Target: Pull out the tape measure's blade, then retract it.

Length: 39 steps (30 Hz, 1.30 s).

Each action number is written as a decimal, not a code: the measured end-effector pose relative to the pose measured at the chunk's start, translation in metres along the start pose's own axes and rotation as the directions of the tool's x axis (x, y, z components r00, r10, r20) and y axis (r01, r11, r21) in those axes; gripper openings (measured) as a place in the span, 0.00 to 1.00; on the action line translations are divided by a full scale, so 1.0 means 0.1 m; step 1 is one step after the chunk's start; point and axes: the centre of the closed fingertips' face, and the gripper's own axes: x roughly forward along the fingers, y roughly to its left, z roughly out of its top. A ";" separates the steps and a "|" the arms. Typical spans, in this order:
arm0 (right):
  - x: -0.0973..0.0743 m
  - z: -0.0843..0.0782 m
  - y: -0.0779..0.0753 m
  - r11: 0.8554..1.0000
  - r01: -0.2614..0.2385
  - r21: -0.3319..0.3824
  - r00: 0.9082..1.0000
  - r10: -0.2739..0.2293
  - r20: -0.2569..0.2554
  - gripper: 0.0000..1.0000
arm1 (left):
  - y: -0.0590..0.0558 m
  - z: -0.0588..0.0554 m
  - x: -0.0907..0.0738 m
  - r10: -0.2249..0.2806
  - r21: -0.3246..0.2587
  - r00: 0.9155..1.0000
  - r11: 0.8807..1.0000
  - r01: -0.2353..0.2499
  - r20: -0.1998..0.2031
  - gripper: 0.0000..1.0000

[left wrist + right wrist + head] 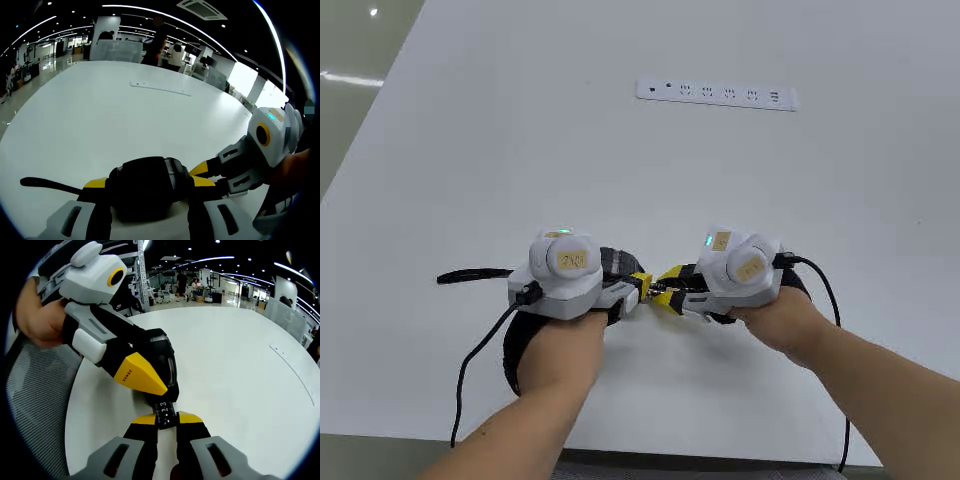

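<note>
The black tape measure sits on the white table between the yellow-tipped jaws of my left gripper, which is shut on its case. Its black wrist strap trails left on the table. In the right gripper view the case lies just ahead, and a short length of black blade with white numbers is pinched in my right gripper. In the head view the left gripper and right gripper nearly touch tip to tip near the table's front edge.
A white power strip lies at the far side of the table. Black cables hang from both grippers over the front edge. A grey mesh chair stands beside the table. People and desks are far behind.
</note>
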 end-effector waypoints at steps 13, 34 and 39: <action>-0.01 -0.01 0.00 1.000 0.002 -0.011 1.000 -0.002 -0.001 0.09 | 0.01 0.00 0.00 0.002 0.008 0.999 1.000 -0.002 -0.032 0.57; -0.01 -0.01 -0.01 1.000 0.030 0.004 0.999 -0.030 0.014 0.10 | 0.00 -0.01 0.00 0.032 0.019 0.999 0.999 -0.032 0.027 0.62; -0.01 -0.01 0.00 0.999 0.035 0.002 0.999 -0.035 0.009 0.10 | 0.01 -0.01 0.00 0.043 0.037 0.999 0.998 -0.043 0.020 0.61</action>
